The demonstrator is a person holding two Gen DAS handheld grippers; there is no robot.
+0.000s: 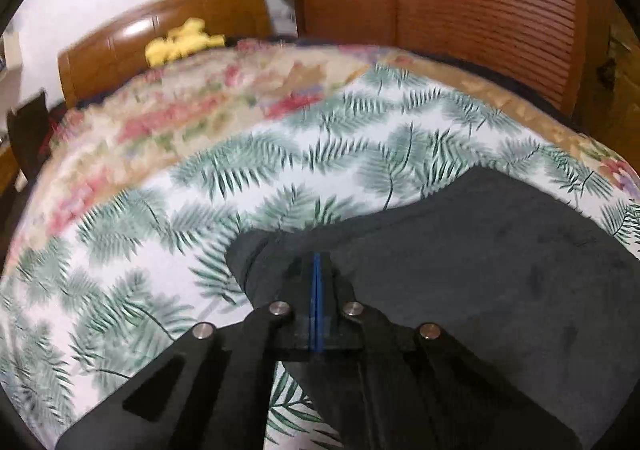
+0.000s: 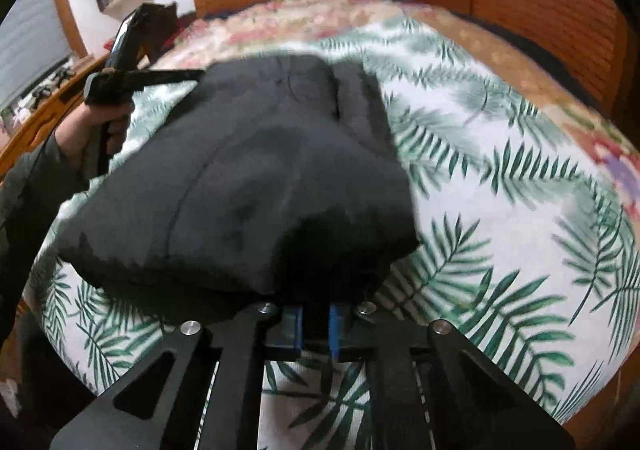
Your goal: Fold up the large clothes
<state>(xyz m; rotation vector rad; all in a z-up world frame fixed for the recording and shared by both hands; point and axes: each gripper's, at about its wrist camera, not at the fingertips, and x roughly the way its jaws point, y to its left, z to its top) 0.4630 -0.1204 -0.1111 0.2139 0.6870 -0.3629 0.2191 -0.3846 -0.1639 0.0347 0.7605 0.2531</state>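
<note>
Clothes [image 2: 240, 177] are pinched by both tongs, left tongs [image 1: 316, 270] and right tongs [image 2: 314, 310], near the bed [image 2: 500, 209] edge; folds could be spilled if pulled unevenly.

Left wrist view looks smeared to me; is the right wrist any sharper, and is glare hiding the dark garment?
Left wrist: motion blur smears the floral bedding and headboard; the left claw stays sharp. Right wrist: sharper on the fern sheet, but the dark garment has soft edges. Glare only on the headboard; fisheye bends both.

Dim warm indoor light, glare streak on the wooden headboard [image 1: 160, 33], motion blur around it, strong fisheye bending, dark corners
</note>
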